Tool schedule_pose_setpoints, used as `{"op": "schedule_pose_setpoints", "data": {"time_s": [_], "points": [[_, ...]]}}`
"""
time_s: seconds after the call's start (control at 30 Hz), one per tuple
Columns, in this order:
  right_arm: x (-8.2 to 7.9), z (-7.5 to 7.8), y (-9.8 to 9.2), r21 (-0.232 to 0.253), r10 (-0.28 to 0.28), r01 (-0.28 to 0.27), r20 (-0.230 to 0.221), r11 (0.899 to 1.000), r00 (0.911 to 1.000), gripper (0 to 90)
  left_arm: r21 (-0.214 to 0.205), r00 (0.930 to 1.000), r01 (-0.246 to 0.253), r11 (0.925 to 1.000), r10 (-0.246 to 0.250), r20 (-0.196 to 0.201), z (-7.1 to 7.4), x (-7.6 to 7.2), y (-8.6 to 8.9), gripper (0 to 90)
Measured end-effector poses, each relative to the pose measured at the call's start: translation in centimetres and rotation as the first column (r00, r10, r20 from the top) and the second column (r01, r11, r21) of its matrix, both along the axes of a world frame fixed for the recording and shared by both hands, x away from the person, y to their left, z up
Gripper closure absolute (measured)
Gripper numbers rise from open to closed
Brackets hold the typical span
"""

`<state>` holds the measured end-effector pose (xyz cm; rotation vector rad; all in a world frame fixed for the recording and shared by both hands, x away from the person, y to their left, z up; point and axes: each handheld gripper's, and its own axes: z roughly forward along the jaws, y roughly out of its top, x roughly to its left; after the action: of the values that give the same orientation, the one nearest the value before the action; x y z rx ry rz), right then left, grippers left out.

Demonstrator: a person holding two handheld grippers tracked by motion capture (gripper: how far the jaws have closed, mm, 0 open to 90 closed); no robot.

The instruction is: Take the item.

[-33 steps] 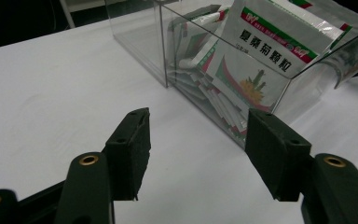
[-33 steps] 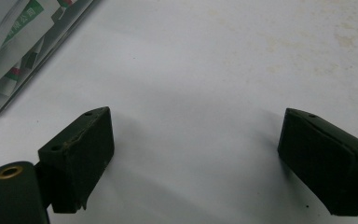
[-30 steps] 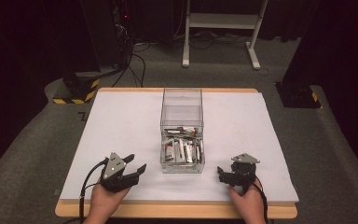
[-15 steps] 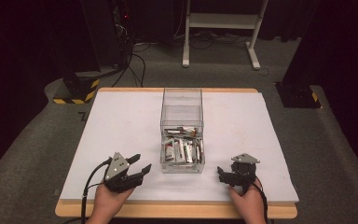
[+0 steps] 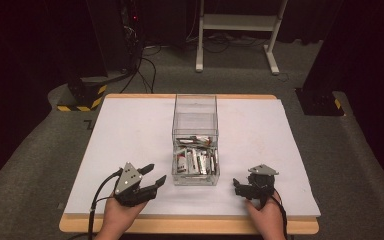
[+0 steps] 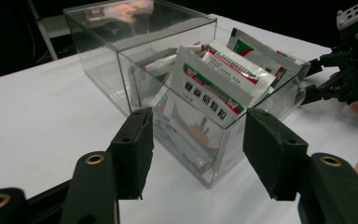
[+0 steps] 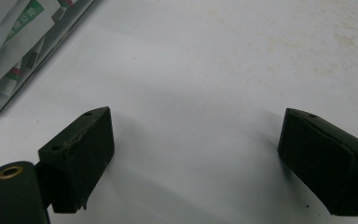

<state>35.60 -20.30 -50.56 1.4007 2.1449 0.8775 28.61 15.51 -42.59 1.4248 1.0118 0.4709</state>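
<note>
- White table (image 5: 130, 130), dark room behind; clear box (image 5: 195, 150) sits mid-table, packets (image 5: 196, 161) packed upright in its near half.
- Left gripper (image 5: 152, 176) faces the box's near corner, jaws wide with nothing between them.
- Right gripper (image 5: 238, 187) hovers beside the box, jaws spread and bare too.
- Packets look light, floppy, slick: pinch one by its top edge (image 6: 223, 65).

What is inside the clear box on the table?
The clear box has two compartments: the nearer holds white printed sachets standing on edge, the farther looks empty. Any sachets beneath or behind the front ones are covered.
</note>
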Motion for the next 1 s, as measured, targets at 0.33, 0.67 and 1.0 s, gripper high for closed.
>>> {"op": "schedule_pose_setpoints", "data": {"time_s": [0.33,0.67,1.0], "points": [[0.0,0.0,0.0,0.0,0.0,0.0,0.0,1.0,1.0,10.5,0.0,0.9996,0.029,0.9996,-0.029,0.001,0.1,0.3,-1.5,41.2],[0.0,0.0,0.0,0.0,0.0,0.0,0.0,1.0,1.0,10.6,-0.018,0.9991,0.042,0.999,-0.042,-0.001,-0.2,1.0,-2.7,40.4],[0.0,0.0,0.0,0.001,0.0,0.0,0.001,1.0,1.0,10.6,-0.004,0.9997,0.025,0.9997,-0.025,0.006,-0.5,2.0,-4.2,41.0]]}}
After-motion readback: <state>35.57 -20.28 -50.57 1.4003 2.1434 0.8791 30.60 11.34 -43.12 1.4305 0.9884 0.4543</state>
